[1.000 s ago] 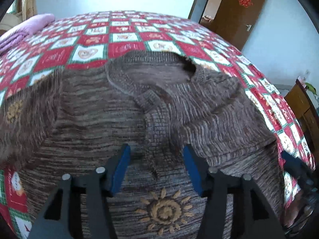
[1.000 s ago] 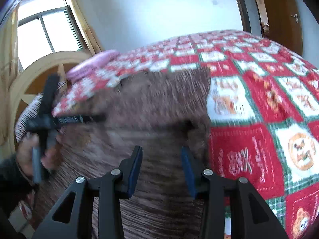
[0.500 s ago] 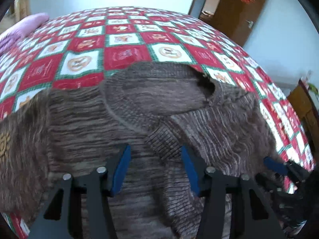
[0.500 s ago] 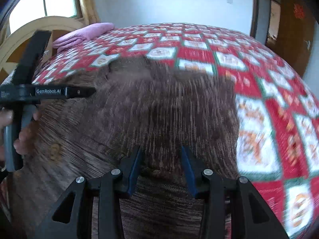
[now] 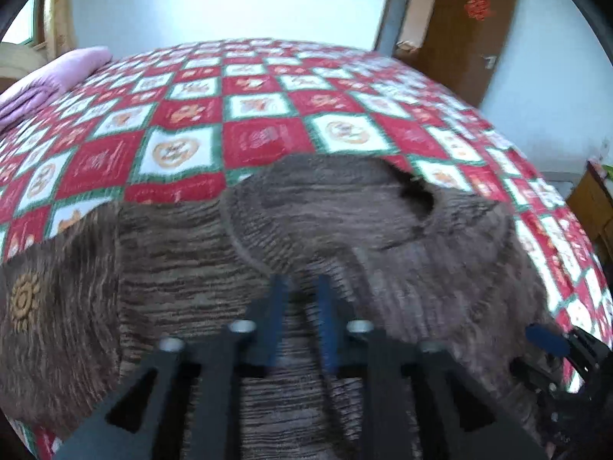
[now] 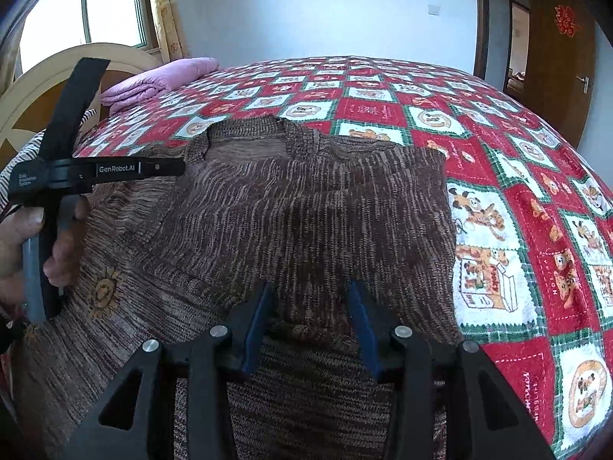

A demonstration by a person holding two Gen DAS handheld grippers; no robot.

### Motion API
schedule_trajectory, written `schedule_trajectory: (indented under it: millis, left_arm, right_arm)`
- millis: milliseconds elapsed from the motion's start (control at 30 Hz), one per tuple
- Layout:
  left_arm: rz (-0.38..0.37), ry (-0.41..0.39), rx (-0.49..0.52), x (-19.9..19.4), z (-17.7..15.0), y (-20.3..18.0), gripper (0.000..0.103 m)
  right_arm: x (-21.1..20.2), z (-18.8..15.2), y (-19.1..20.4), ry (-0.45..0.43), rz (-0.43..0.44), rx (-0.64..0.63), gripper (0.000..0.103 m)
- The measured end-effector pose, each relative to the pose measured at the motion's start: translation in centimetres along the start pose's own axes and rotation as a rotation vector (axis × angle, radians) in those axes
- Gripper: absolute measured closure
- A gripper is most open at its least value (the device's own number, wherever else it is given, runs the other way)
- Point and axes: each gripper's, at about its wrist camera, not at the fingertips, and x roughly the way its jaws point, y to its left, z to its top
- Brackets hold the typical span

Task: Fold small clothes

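Observation:
A brown striped knit sweater point(image 5: 345, 230) lies flat on the bed, collar toward the far side; it also shows in the right wrist view point(image 6: 306, 211). Its right sleeve is folded in over the chest. A small orange sun motif point(image 6: 103, 291) shows on the left part. My left gripper point(image 5: 300, 299) hovers over the sweater below the collar, its blue pads close together with a fold of knit between them. My right gripper point(image 6: 310, 299) is open above the folded sleeve, pads wide apart, nothing held. The left gripper also shows in the right wrist view point(image 6: 57, 176).
The bed carries a red, white and green patchwork quilt point(image 6: 498, 176). A folded pink blanket point(image 6: 153, 84) lies at the far left by a cream headboard point(image 6: 46, 84). A brown door point(image 5: 467, 27) stands at the far right. A wooden cabinet point(image 5: 594, 203) stands beside the bed.
My left gripper has closed from wide open to nearly shut and moved toward the collar. My right gripper has swung left over the sweater and stays open. The sleeve now lies folded across the chest.

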Motion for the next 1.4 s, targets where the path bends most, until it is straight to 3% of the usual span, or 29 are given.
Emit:
schedule_trajectory:
  millis: [100,167,233,300,400,500,567,600,633,833,933,1000,1033,1100,1167,1233,1333,1400]
  left_arm:
    - [0.046,0.027,-0.013,0.3,-0.3,0.1,0.065]
    - [0.064,-0.002,-0.017,-1.2,-0.8,-0.1,0.065]
    - [0.049,-0.039,-0.011,-2.9,-1.7,-0.7,0.044]
    - [0.047,-0.067,0.018,-4.3,-2.9,-1.7,0.032]
    - [0.048,-0.041,0.090,-4.1,-4.6,-3.3,0.029]
    - [0.086,0.007,0.124,-2.6,-5.7,-3.7,0.026]
    - [0.072,0.002,0.091,-2.9,-5.9,-3.0,0.017]
    - [0.063,0.005,0.060,-2.8,-6.0,-2.5,0.004]
    - [0.062,0.004,0.034,-2.7,-6.1,-2.1,0.000]
    - [0.050,0.007,0.003,-2.4,-6.4,-1.8,0.000]
    - [0.040,0.000,-0.017,-2.6,-6.5,-1.5,0.000]
    - [0.042,-0.008,-0.033,-2.8,-6.7,-1.2,0.000]
    - [0.039,-0.011,-0.038,-2.8,-6.7,-1.1,0.000]
    - [0.034,-0.012,-0.042,-2.7,-6.7,-0.9,0.000]
    - [0.036,-0.012,-0.040,-2.7,-6.6,-0.9,0.000]
    - [0.034,-0.012,-0.040,-2.6,-6.7,-0.9,0.000]
    - [0.029,-0.013,-0.045,-2.7,-6.6,-0.8,0.000]
    - [0.027,-0.014,-0.047,-2.6,-6.7,-0.9,0.000]
  right_arm:
    - [-0.1,-0.1,0.1,-0.004,-0.004,-0.003,0.058]
    - [-0.1,-0.1,0.0,-0.004,0.003,0.004,0.058]
    - [-0.4,0.0,-0.4,-0.007,0.027,0.017,0.057]
    - [-1.2,0.3,-1.7,-0.016,0.091,0.081,0.057]
    - [-2.0,1.0,-3.7,-0.053,0.123,0.179,0.057]
    - [0.2,0.8,-5.2,0.083,0.112,0.207,0.058]
    - [-0.1,0.8,-5.3,0.086,0.121,0.181,0.062]
    - [-0.5,0.8,-5.2,0.103,0.100,0.156,0.065]
    - [-1.0,0.8,-5.1,0.106,0.080,0.138,0.065]
    - [-2.2,4.3,-4.3,0.009,0.002,0.075,0.063]
    - [1.3,6.8,-3.5,0.061,-0.044,0.030,0.064]
    - [4.4,7.4,-4.7,0.138,-0.198,0.021,0.064]
    - [5.0,7.2,-5.8,0.146,-0.207,0.045,0.063]
    - [5.0,6.8,-8.7,0.124,-0.159,0.157,0.063]
    - [4.4,6.3,-10.8,0.116,-0.221,0.203,0.063]
    - [3.6,5.6,-12.0,0.101,-0.194,0.242,0.063]
    - [1.5,5.1,-11.0,0.078,-0.177,0.231,0.063]
    - [0.0,4.5,-9.5,0.046,-0.093,0.231,0.061]
